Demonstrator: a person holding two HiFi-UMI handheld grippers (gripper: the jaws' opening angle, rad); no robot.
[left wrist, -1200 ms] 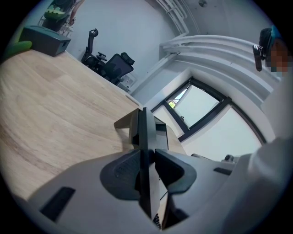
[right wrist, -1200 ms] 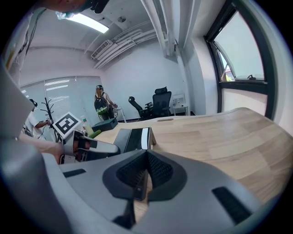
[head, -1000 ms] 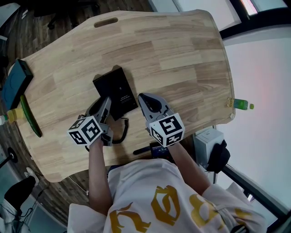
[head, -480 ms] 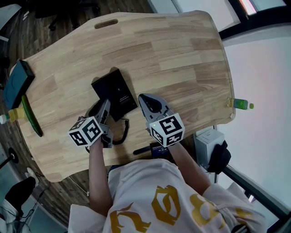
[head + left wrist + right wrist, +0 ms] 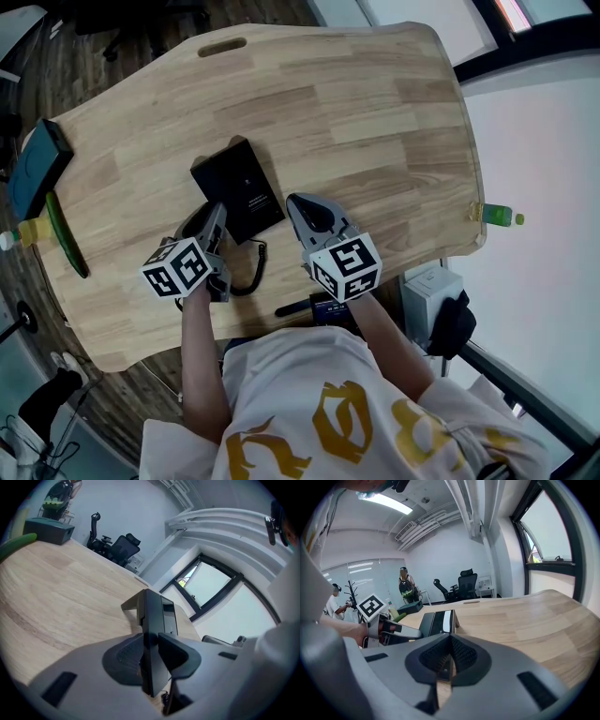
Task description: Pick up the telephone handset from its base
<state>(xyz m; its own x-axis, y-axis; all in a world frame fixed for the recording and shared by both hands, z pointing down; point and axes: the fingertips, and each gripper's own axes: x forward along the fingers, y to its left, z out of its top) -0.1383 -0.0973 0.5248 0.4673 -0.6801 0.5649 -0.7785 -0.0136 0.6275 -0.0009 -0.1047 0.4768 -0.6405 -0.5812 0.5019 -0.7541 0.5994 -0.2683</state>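
Observation:
The black telephone base (image 5: 239, 187) lies on the wooden table (image 5: 375, 103). My left gripper (image 5: 217, 214) is at the base's near left corner and is shut on the black handset (image 5: 152, 620), which stands edge-on between its pads. In the head view the gripper hides most of the handset. The coiled black cord (image 5: 253, 272) loops toward the table's near edge. My right gripper (image 5: 296, 202) hovers just right of the base, shut with nothing between its jaws. In the right gripper view the base (image 5: 436, 622) and the left gripper's marker cube (image 5: 371, 606) show ahead.
A dark teal box (image 5: 33, 169), a long green object (image 5: 66, 239) and a yellowish bottle (image 5: 21, 234) sit at the table's left edge. A green bottle (image 5: 497, 217) is at the right edge. Office chairs (image 5: 461, 585) and people (image 5: 405, 585) stand beyond the table.

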